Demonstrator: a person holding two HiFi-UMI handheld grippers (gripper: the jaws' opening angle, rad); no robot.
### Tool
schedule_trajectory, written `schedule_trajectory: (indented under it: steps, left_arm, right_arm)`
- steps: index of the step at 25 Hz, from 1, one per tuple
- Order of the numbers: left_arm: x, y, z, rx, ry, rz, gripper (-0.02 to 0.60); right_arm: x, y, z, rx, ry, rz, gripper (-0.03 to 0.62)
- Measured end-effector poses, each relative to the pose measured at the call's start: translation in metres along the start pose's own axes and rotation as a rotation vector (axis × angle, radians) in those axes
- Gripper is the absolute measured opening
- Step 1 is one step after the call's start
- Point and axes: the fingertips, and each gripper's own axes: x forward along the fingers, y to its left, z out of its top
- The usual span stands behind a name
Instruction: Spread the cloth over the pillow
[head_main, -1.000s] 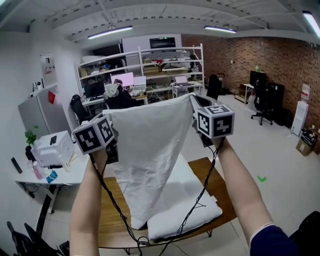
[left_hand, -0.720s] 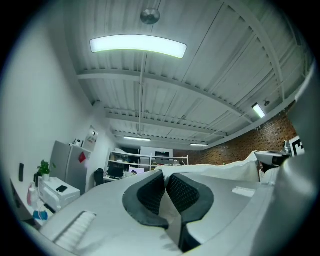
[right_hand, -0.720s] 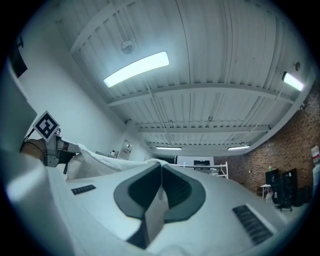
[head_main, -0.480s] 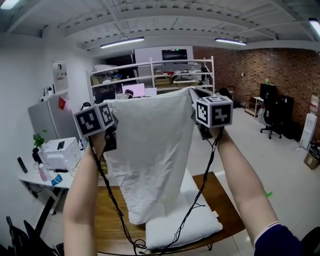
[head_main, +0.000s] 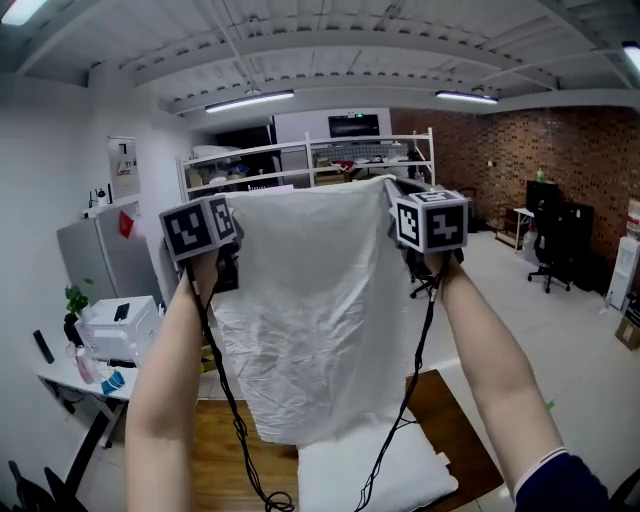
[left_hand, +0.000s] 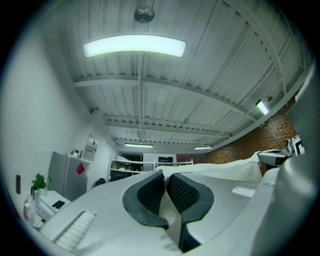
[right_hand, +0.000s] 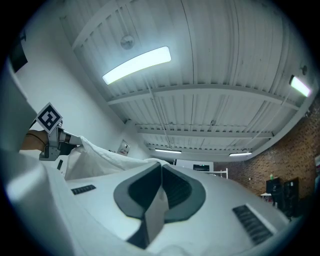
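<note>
- Both tongs are held up high. The left tongs (left_hand: 165, 186) are pinched onto one top corner of the cloth (head_main: 320, 310) and the right tongs (right_hand: 161, 186) onto the other, with a bit of fabric poking out between each pair of jaws.
- The cloth hangs like a curtain between them. Its crumpled bottom edge dangles over the pillow (head_main: 372, 478), which lies on the wooden desk (head_main: 225, 455) below.
- Biggest worry imo: each grip only has a thin bit of corner. A hard flick could yank one free and dump the cloth in a heap.
- The cloth looks shifted left of the pillow, so a straight drop might leave the pillow's right side bare.
- The cables (head_main: 403, 420) dangle right there too and could end up trapped underneath.
</note>
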Motion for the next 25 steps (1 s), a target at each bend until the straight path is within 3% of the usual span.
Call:
schedule_trajectory:
  steps: [14, 25]
  left_arm:
    - [0.104, -0.005, 0.003, 0.003, -0.042, -0.082, 0.014]
    - [0.165, 0.006, -0.026, -0.026, -0.03, 0.017, 0.014]
  right_arm:
    - [0.071, -0.04, -0.005, -0.041, -0.001, -0.109, 0.012]
    - [0.156, -0.062, -0.05, -0.011, 0.004, 0.007, 0.012]
